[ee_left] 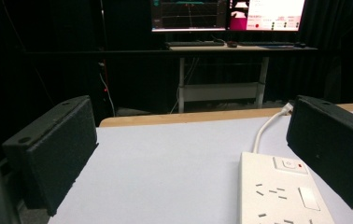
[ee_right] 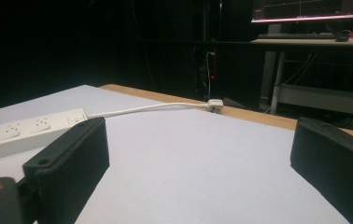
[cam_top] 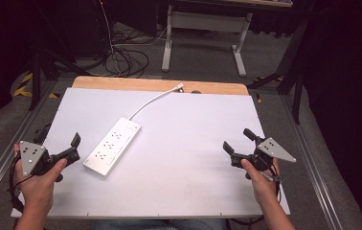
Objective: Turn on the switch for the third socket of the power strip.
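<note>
The white worktop (cam_top: 188,143) carries a power strip (cam_top: 112,145) left of the middle, its long axis running on a slant from the near left toward the far right, with its cord (cam_top: 152,101) trailing on to the far wooden edge. The left tool (cam_top: 73,147), jaws wide and holding nothing, sits just beside the strip's near end and is clearly the closer one. The right tool (cam_top: 239,141), also wide and empty, waits well apart across bare worktop, with free room all round.

The left gripper (cam_top: 69,149) sits in the person's left hand (cam_top: 38,179) at the near left of the desk (cam_top: 184,143), its two black fingers (ee_left: 53,154) spread wide with nothing between them. The right gripper (cam_top: 236,143), gripped by the right hand (cam_top: 260,179) at the near right, likewise has its fingers (ee_right: 72,158) wide apart and empty. Both forearms enter from the bottom edge.
</note>
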Demonstrator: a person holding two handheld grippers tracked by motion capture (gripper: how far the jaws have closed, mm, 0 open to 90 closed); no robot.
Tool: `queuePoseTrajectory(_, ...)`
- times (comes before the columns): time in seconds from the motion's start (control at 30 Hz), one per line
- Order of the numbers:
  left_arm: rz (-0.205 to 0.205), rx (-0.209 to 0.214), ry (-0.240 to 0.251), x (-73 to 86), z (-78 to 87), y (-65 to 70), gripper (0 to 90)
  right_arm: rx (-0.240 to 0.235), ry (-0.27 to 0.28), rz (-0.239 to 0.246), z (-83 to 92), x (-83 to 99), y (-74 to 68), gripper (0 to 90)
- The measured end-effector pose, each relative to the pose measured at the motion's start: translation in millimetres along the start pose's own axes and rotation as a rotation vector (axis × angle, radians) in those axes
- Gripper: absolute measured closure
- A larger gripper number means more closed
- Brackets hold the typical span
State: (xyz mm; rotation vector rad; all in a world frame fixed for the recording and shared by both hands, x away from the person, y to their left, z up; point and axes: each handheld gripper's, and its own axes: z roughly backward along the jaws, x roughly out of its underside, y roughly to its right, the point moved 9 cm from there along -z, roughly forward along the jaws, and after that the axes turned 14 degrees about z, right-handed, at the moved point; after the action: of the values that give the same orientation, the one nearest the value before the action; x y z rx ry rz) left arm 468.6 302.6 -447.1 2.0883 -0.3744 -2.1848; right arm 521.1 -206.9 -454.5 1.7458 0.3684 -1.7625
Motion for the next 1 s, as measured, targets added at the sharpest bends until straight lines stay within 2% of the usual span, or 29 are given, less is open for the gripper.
queuePoseTrajectory(0.5, -0.004, -0.007, 0.002, -0.2, -1.2, 0.8, 6.7, 0.005, 0.003, 0.002, 0.6, -0.7, 0.4, 4.9)
queuePoseTrajectory(1.0, -0.002, -0.008, -0.019, -0.5, -0.6, -0.8, 34.5, 0.007, -0.001, 0.017, 0.7, -0.4, 0.4, 4.9)
